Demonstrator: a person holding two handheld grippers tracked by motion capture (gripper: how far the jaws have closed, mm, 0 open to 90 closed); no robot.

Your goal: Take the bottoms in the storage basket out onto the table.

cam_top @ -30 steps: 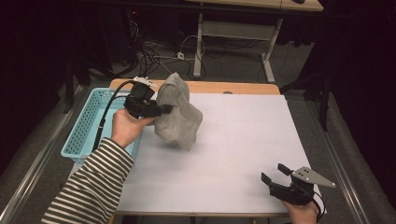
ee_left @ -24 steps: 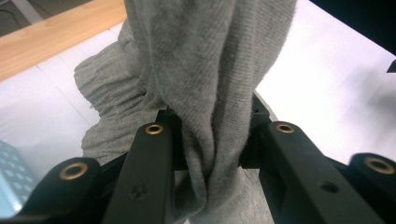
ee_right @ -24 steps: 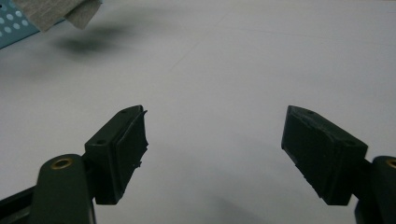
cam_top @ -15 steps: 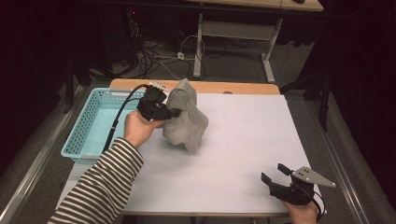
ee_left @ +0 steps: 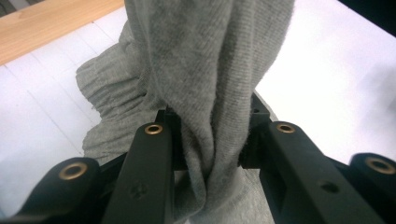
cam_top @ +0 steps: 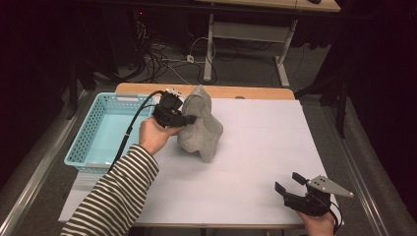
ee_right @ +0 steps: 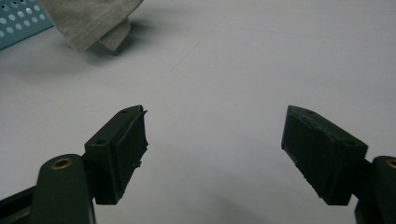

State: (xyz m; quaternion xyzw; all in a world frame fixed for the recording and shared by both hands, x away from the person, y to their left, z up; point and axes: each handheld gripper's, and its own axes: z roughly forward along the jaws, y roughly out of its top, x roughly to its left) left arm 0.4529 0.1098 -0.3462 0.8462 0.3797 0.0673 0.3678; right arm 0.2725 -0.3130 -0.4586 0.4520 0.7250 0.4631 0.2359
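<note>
Near the back left of the desk [cam_top: 255, 147], we are holding a grey cloth [cam_top: 199, 123] up with our left hand-held gripper [cam_top: 189, 119], its jaws pressed together on a bunched fold of the fabric. Most of the cloth is hanging from that pinch, and its lower end is resting on the white desk surface just beside the light blue basket [cam_top: 98, 142]. In the left gripper view the knitted cloth [ee_left: 210, 93] is running down between the two black jaws, with more of it crumpled on the desk beyond. Our left hand [cam_top: 155, 135], in a striped sleeve [cam_top: 118, 196], is gripping the tool next to the basket's right wall.

Our right hand-held gripper [cam_top: 289, 183] is sitting at the front right corner of the desk, well apart from the cloth, with its jaws spread wide and nothing between them. In the right gripper view a corner of the cloth [ee_right: 93, 21] is showing far off at the top left.
</note>
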